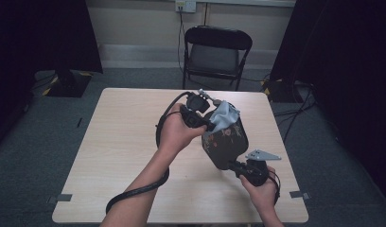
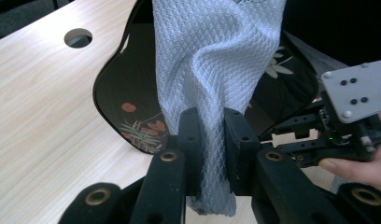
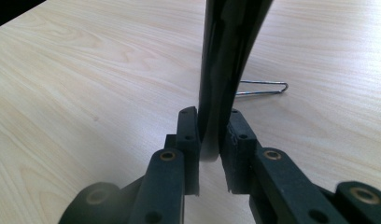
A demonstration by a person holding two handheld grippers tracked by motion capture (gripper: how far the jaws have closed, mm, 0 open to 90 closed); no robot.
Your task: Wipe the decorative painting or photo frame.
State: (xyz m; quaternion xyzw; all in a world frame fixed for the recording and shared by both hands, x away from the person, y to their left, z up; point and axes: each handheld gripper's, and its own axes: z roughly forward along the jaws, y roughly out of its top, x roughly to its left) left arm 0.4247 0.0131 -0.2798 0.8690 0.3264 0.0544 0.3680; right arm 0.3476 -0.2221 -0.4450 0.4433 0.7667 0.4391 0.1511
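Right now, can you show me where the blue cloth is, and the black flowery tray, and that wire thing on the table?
blue cloth (image 2: 212,70), left gripper view, on its hanging middle fold.
black flowery tray (image 1: 227,142), high view, on its patterned face.
wire thing (image 3: 263,88), right gripper view, on its looped end lying on the table.

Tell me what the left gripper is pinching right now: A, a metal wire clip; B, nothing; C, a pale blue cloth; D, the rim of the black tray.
C: in the left gripper view the left gripper is closed on the pale blue cloth, hanging before the black tray.
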